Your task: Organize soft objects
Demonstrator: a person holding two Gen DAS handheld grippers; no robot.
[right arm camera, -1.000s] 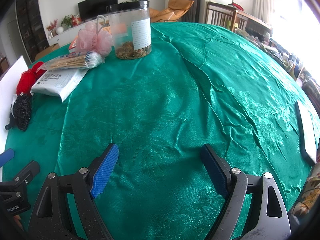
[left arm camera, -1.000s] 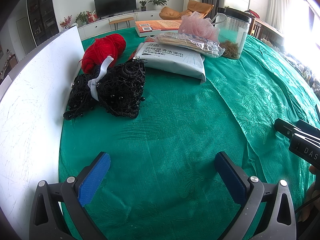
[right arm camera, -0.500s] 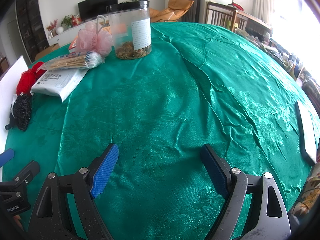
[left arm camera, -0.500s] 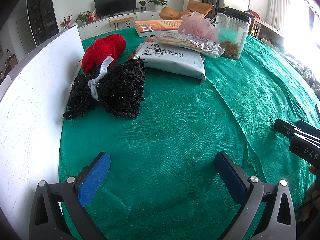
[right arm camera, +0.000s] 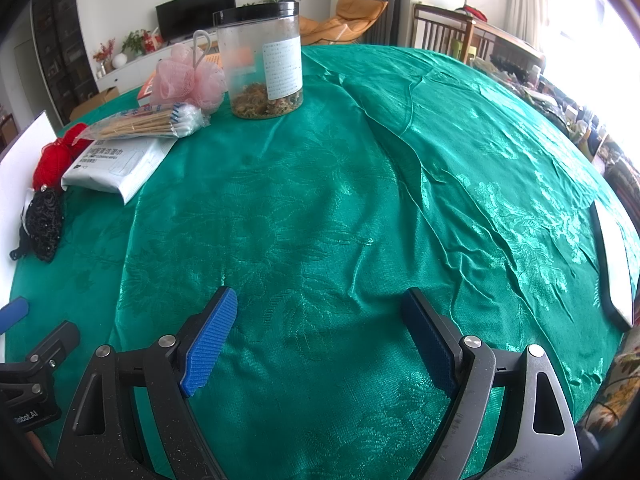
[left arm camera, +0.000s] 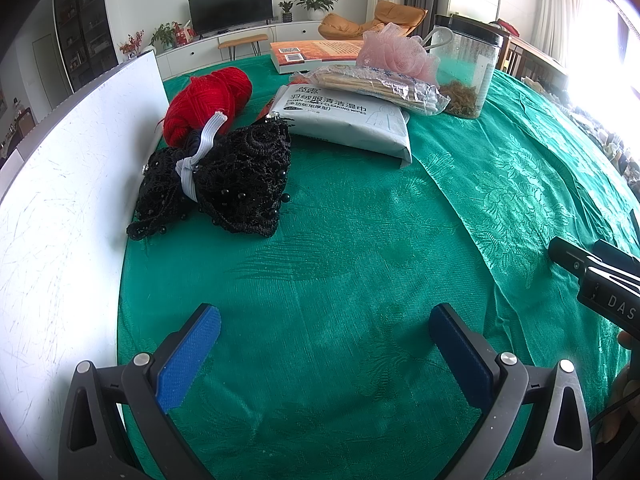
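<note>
Daylight floods in from the windows (right arm camera: 592,20) on the right, blown out to pure white in both views — no detail survives there. The green tablecloth (left arm camera: 360,264) catches a satin sheen along its creases. Shadows are soft and faint. Focus is sharp at centre; the fisheye bends the edges hard, and the corners go to black vignette.

A lidded clear jar (right arm camera: 262,56) stands upright on green tablecloth (right arm camera: 360,220)
</note>
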